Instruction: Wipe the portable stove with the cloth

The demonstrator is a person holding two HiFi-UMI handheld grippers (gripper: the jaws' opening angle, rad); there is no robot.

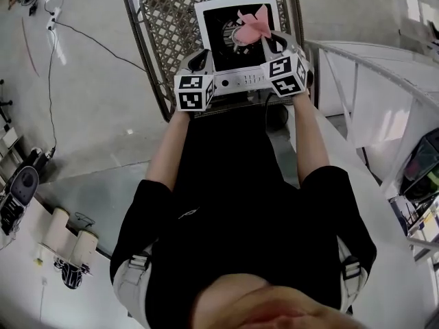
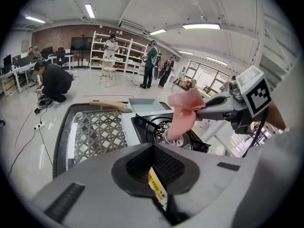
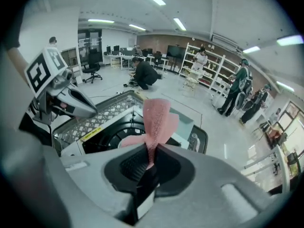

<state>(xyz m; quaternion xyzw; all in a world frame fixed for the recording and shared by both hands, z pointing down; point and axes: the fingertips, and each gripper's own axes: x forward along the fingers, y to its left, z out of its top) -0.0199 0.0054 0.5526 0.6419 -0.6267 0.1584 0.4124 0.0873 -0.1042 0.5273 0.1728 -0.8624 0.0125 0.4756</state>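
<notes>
Pink and crumpled, the cloth (image 2: 184, 114) hangs in a loose strip from the right hand-held gripper (image 2: 200, 112), whose jaws are pinching its bunched upper end. Its long axis runs roughly up and down, and the free lower end points at the round burner of the portable stove (image 1: 239, 81). Whether that end touches the burner cannot be told.

The stove has a pale silver-white body, a black top panel and dark pan supports ringing the burner. A yellow label runs along one side edge. It stands on a lattice worktop (image 1: 171, 20) with a dark frame. Its control strip is turned toward the person holding the tools, and its burner end points away.

The left hand-held gripper (image 1: 199, 61) sits at the stove's near left corner with its jaws pressed together. The right one reaches in over the near right corner. A pale blue tray (image 2: 142, 106) lies just beyond the stove's far edge. A wooden handle (image 2: 107, 105) lies beside the tray on the lattice.
</notes>
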